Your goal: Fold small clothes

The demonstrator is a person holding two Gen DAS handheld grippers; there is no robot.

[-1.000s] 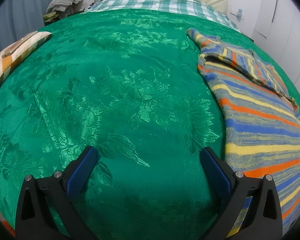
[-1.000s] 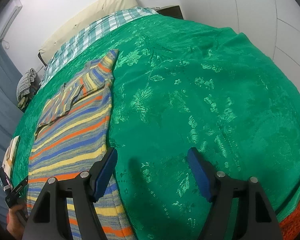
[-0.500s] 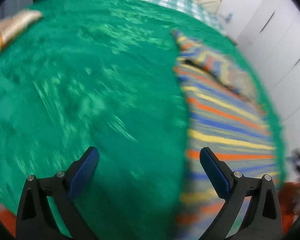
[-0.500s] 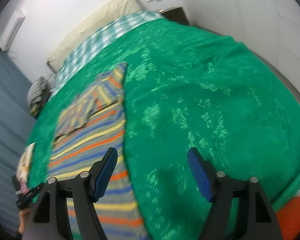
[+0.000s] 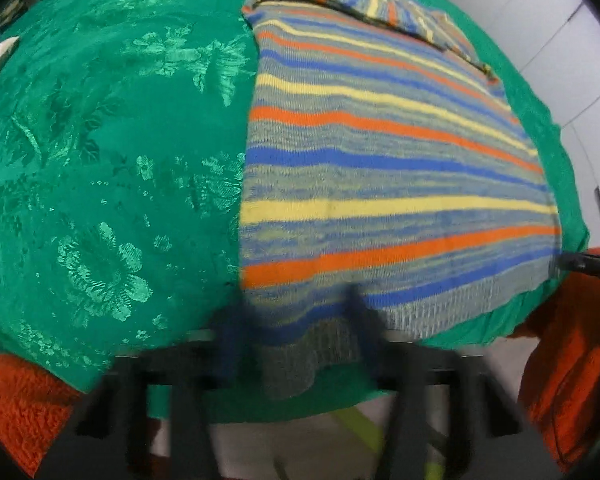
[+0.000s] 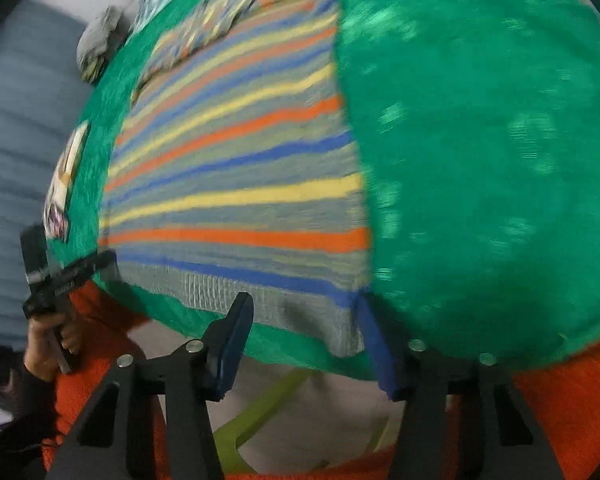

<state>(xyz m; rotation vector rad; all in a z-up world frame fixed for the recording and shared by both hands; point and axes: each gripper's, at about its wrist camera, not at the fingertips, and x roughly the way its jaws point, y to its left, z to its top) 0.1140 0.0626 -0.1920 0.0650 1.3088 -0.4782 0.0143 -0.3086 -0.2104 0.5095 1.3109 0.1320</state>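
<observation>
Bed: we see a green floral cover (image 5: 100,160) over the whole top, with an orange blanket (image 6: 560,400) beneath it at the near edge.
Sweater: our striped knit (image 5: 380,184) lies flat on the cover, hem at the near edge.
Left tongs (image 5: 296,332): we have them blurred at the hem's left corner, shut on the ribbing.
Right tongs (image 6: 304,336): we are closing them; the hem's right corner sits between the jaws, not yet pinched.
</observation>
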